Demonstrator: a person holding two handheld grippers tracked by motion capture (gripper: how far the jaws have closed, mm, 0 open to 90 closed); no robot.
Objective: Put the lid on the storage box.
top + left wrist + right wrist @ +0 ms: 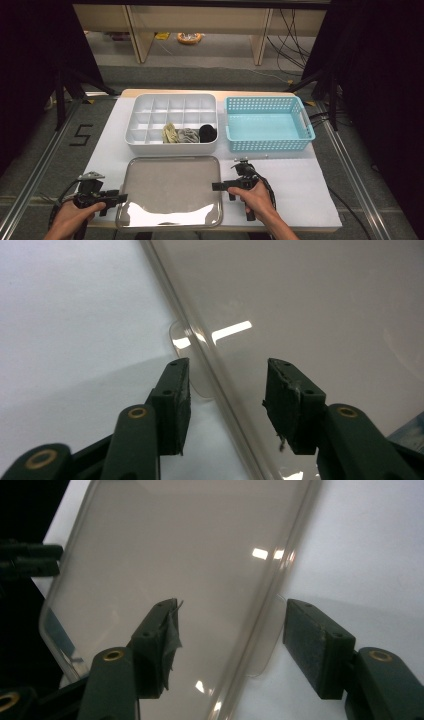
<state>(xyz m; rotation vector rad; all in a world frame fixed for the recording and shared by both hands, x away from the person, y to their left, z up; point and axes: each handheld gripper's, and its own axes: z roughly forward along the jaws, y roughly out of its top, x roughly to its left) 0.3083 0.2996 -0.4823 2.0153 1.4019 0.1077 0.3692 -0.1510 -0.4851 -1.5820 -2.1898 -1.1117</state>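
The left gripper (121, 198) is standing part open, its jaws straddling the left rim of the tray (170, 210) without pressing it; one jaw is over the white mat (300, 190), the other over the tray's floor. The right gripper (214, 186) is also gaping, its jaws straddling the right rim near a small handle tab, with nothing clamped. The tray is lying flat at the near middle of the mat, in front of the organizer (150, 145), its long axis running left to right.
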